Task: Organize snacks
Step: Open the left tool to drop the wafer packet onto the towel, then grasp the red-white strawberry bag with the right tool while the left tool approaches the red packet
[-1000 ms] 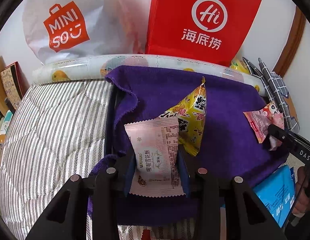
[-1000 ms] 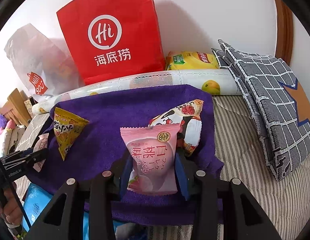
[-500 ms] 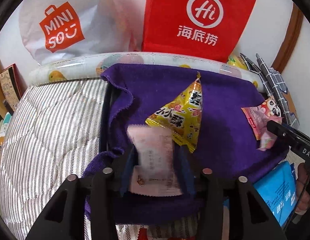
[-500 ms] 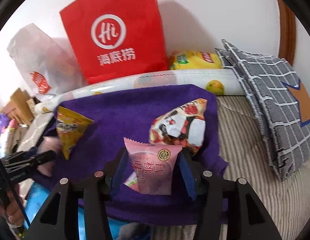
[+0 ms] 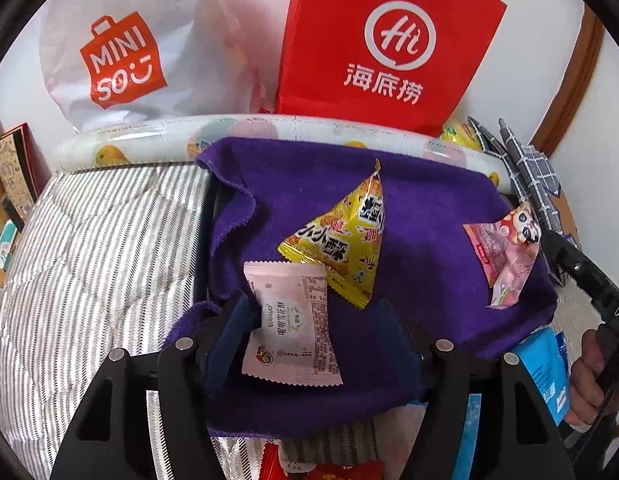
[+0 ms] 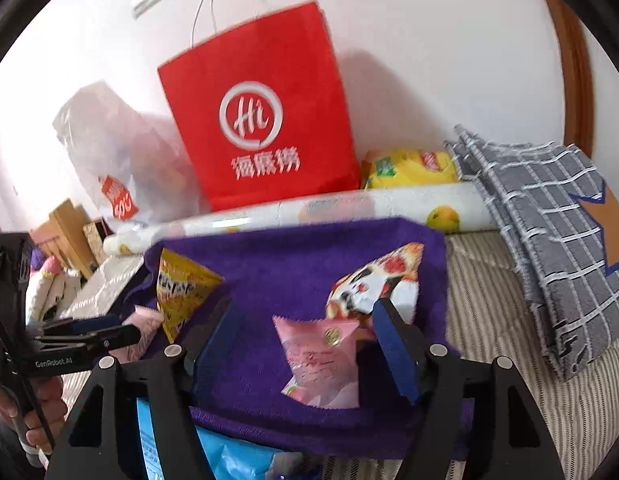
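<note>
Purple cloth (image 5: 429, 208) on striped bed: L gripper (image 5: 317, 328) jaws opening, pale pink packet (image 5: 293, 328) lying loose betw them; R gripper (image 6: 305, 344) jaws opening, pink peach packet (image 6: 321, 364) loose on cloth.

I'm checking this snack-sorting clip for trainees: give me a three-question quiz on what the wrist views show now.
1. True or false: the yellow triangular packet lies on the purple towel.
2. What lies between the left gripper fingers? A) a blue pouch B) the pale pink flat packet C) nothing
3. Fill in: the bag behind the towel with the Hi logo is ____.

Key
1. True.
2. B; the jaws are opening and it lies on the towel.
3. Red: the red paper bag.
</note>
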{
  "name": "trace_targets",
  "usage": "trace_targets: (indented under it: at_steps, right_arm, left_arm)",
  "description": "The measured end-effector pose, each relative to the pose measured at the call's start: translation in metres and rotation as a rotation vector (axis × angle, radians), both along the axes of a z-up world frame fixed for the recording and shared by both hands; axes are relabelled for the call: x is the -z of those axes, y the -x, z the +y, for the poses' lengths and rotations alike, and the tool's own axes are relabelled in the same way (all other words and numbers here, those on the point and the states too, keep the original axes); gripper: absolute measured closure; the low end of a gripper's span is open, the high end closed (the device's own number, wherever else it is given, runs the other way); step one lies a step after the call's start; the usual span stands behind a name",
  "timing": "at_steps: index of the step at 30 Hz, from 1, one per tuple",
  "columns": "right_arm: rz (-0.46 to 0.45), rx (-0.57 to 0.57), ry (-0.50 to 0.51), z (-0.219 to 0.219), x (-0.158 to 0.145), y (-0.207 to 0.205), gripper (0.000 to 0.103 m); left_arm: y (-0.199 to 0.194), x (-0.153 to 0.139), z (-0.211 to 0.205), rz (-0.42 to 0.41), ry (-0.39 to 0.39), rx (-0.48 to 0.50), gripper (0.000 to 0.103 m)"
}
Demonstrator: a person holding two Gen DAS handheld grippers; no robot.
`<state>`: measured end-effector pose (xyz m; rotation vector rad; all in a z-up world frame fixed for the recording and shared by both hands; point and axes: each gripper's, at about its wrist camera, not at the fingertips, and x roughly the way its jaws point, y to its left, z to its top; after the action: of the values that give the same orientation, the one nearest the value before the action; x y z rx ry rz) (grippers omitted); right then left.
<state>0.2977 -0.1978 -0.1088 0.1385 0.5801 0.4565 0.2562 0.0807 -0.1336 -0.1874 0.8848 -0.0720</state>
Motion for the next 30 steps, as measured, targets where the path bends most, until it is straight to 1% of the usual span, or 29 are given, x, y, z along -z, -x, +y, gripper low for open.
trace_targets:
  at_steps: [1, 3, 8, 10, 13, 14, 17, 19, 21, 23, 25, 26, 28, 30]
  right_arm:
    - [-0.018, 0.015, -0.017, -0.004, -0.004, 0.003, 0.035]
    - [-0.023, 0.051, -0.038, -0.012, -0.008, 0.01, 0.035]
    - [0.026, 0.095, -0.071, -0.028, -0.018, 0.036, 0.035]
    - [0.038, 0.127, -0.064, -0.035, -0.025, 0.052, 0.035]
    - [0.008, 0.18, -0.039, -0.043, -0.035, 0.08, 0.035]
    - [0.011, 0.191, -0.022, -0.045, -0.037, 0.089, 0.035]
    - [0.082, 0.207, 0.037, -0.044, -0.035, 0.106, 0.035]
    - [0.119, 0.188, 0.078, -0.04, -0.028, 0.119, 0.035]
    - [0.137, 0.152, 0.112, -0.034, -0.016, 0.134, 0.035]
    - [0.154, 0.109, 0.13, -0.027, -0.001, 0.146, 0.035]
    - [0.198, 0.068, 0.139, -0.021, 0.018, 0.155, 0.035]
    - [0.232, 0.045, 0.136, -0.018, 0.029, 0.158, 0.035]
    - [0.274, 0.005, 0.108, -0.016, 0.038, 0.164, 0.036]
    - [0.287, -0.039, 0.072, -0.013, 0.041, 0.172, 0.037]
  left_arm:
    - [0.001, -0.003, 0.0, -0.002, -0.004, -0.002, 0.035]
    - [0.004, -0.007, -0.001, -0.013, -0.007, 0.0, 0.035]
    - [0.01, -0.015, -0.006, -0.038, -0.005, 0.006, 0.035]
    - [0.013, -0.018, -0.005, -0.041, 0.007, 0.01, 0.035]
    - [0.017, -0.026, 0.0, -0.062, 0.015, -0.003, 0.035]
    - [0.018, -0.028, 0.002, -0.068, 0.022, -0.004, 0.035]
    - [0.026, -0.032, 0.011, -0.06, 0.04, -0.025, 0.035]
    - [0.037, -0.033, 0.019, -0.048, 0.058, -0.047, 0.035]
    - [0.051, -0.034, 0.023, -0.041, 0.068, -0.046, 0.034]
    - [0.065, -0.037, 0.025, -0.044, 0.061, -0.036, 0.034]
    - [0.082, -0.039, 0.027, -0.054, 0.042, -0.033, 0.034]
    - [0.092, -0.04, 0.029, -0.06, 0.037, -0.033, 0.033]
    - [0.108, -0.038, 0.031, -0.057, 0.036, -0.029, 0.032]
    - [0.118, -0.036, 0.032, -0.048, 0.037, -0.024, 0.032]
